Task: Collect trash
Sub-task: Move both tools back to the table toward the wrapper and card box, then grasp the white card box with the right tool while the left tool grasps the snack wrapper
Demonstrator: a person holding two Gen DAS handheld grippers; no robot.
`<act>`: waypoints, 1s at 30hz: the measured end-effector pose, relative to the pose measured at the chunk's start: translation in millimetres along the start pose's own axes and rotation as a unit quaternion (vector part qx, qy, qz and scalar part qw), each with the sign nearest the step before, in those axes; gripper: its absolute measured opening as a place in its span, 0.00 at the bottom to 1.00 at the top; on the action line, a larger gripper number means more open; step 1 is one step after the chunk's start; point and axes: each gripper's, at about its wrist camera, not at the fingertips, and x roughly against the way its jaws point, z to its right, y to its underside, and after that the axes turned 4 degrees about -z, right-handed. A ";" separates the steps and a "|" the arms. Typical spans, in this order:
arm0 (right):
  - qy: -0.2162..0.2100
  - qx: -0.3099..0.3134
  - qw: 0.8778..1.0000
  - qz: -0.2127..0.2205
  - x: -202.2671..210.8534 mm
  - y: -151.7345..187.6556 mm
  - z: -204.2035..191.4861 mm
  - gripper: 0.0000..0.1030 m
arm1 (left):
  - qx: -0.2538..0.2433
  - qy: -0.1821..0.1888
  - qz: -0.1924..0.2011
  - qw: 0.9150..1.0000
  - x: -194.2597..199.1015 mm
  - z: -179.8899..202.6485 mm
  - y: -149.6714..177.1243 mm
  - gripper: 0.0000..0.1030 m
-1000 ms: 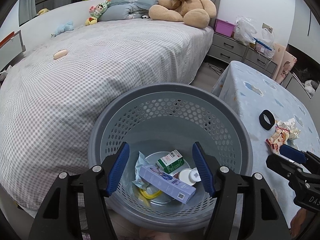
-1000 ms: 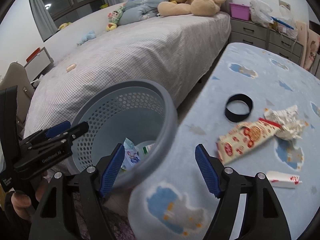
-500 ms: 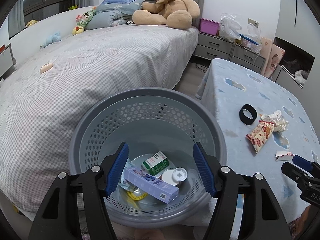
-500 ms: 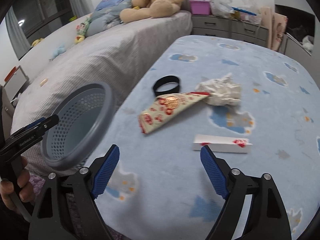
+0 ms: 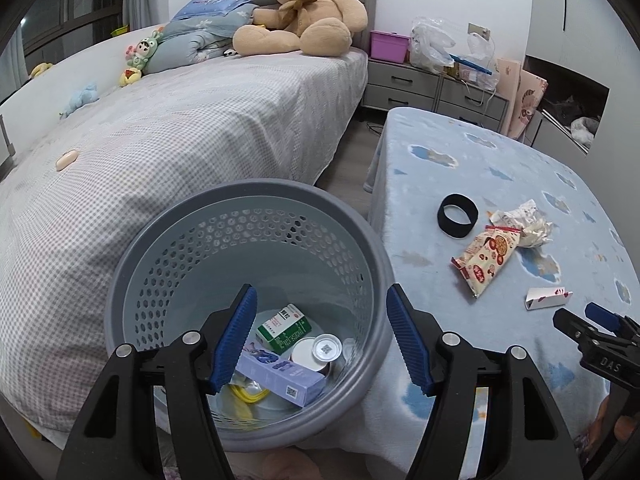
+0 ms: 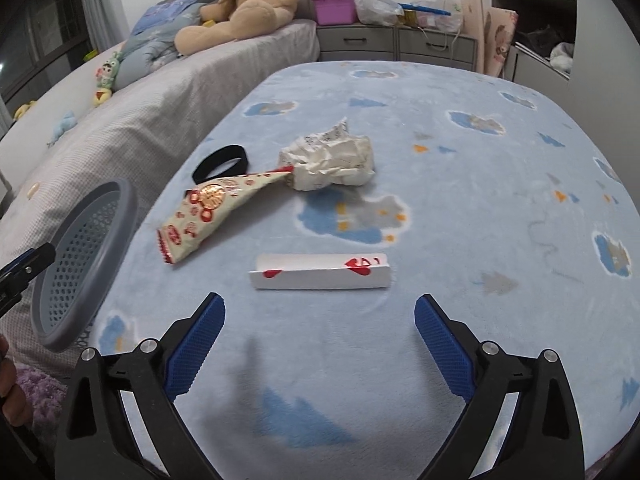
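Observation:
A grey perforated basket (image 5: pixel 192 240) stands beside the table and holds a purple box (image 5: pixel 280 374), a green-white box (image 5: pixel 284 328) and a round lid (image 5: pixel 327 347). My left gripper (image 5: pixel 320 340) is open and empty above the basket. On the blue blanket-covered table (image 6: pixel 460 208) lie a white paper strip with red hearts (image 6: pixel 320 272), a snack wrapper (image 6: pixel 216 208), crumpled paper (image 6: pixel 332 160) and a black ring (image 6: pixel 220 162). My right gripper (image 6: pixel 318 348) is open and empty, just short of the white strip. The basket's rim also shows in the right wrist view (image 6: pixel 120 232).
A bed with a checked cover (image 5: pixel 180 128) lies to the left, with a teddy bear (image 5: pixel 304 16) and small plush toys. Grey drawers (image 5: pixel 420 84) with bags and a pink box stand at the back. The right gripper shows in the left wrist view (image 5: pixel 592 324).
My right gripper has swung from over the basket to over the table, closing in on the white strip. The left gripper has stayed open above the basket, shifting slightly.

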 end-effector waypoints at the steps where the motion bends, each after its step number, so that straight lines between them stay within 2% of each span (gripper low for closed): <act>1: 0.005 0.000 1.000 0.001 -1.6 -0.1 0.9 0.93 | -0.002 0.001 0.000 1.000 -0.4 2.5 -0.1 0.63; 11: 0.009 -0.001 1.000 -0.016 -22.0 -10.2 -6.3 0.94 | -0.022 0.007 -0.004 1.000 -3.8 22.3 0.2 0.63; 18: 0.033 -0.005 0.999 -0.035 -37.3 -15.2 -8.5 0.94 | -0.031 0.008 -0.010 0.999 -7.9 29.7 0.9 0.63; 23: 0.056 0.009 0.998 -0.030 -41.9 -16.3 -14.6 0.95 | -0.036 0.007 -0.014 0.999 -11.6 34.2 1.2 0.63; 25: 0.063 0.017 0.997 -0.028 -42.4 -16.1 -17.3 0.93 | -0.037 0.007 -0.015 0.999 -12.6 36.2 1.4 0.63; 28: 0.058 0.029 0.998 -0.020 -40.0 -15.6 -20.1 0.82 | -0.040 0.008 -0.016 0.999 -13.4 39.5 1.6 0.63; 30: 0.059 0.036 0.997 -0.017 -38.9 -15.2 -21.7 0.82 | -0.043 0.012 -0.016 0.999 -13.7 43.3 1.7 0.63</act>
